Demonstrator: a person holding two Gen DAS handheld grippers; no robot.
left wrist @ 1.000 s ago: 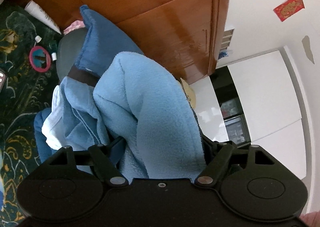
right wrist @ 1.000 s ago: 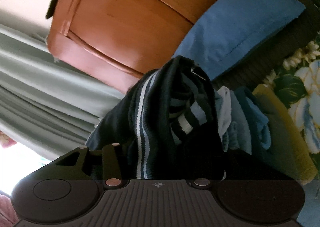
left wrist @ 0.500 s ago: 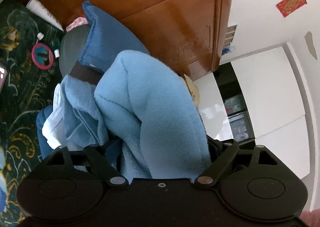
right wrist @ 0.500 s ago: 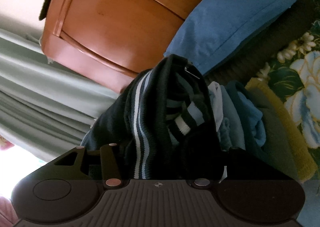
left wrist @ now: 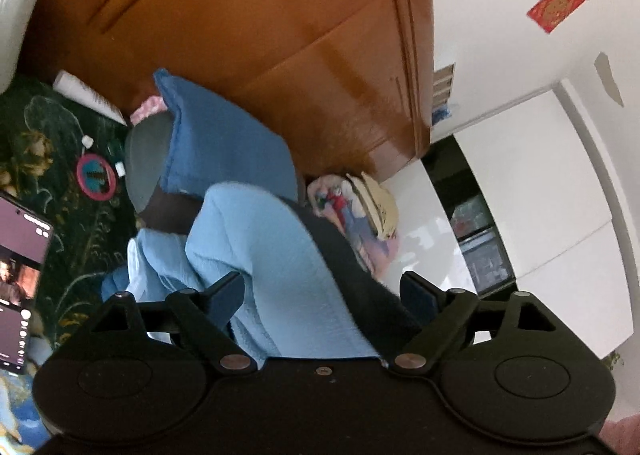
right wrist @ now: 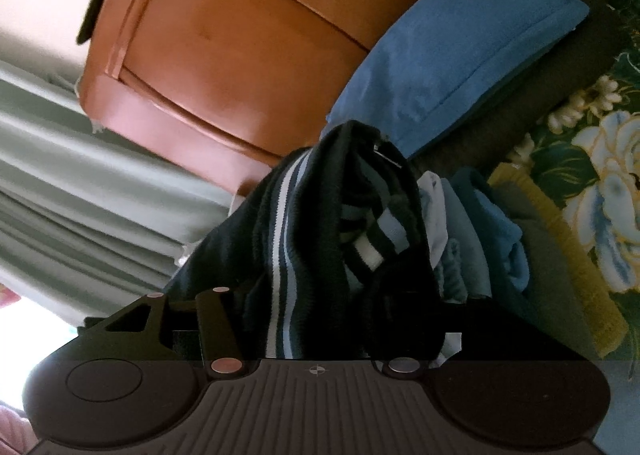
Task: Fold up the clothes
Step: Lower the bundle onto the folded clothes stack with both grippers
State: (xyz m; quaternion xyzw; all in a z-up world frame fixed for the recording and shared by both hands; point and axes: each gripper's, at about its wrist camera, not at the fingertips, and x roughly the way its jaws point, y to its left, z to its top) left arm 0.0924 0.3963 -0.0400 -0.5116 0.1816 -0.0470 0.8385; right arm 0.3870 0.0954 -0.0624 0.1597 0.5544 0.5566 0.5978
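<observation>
While its jaws have just been opening and now stand wide apart, the left tool has a light blue fleece draped between them; the visible fingers do not press on it. A dark garment edge runs along the fleece's right side. Beyond lie a blue pillow, a wooden headboard and a phone on the floral bedspread.

The right tool has also just been opening, with a dark striped sweater bunched between its jaws. Only the left finger shows and the cloth hides the other, so I cannot tell whether it grips. More clothes are piled just right of the sweater on the bed.
</observation>
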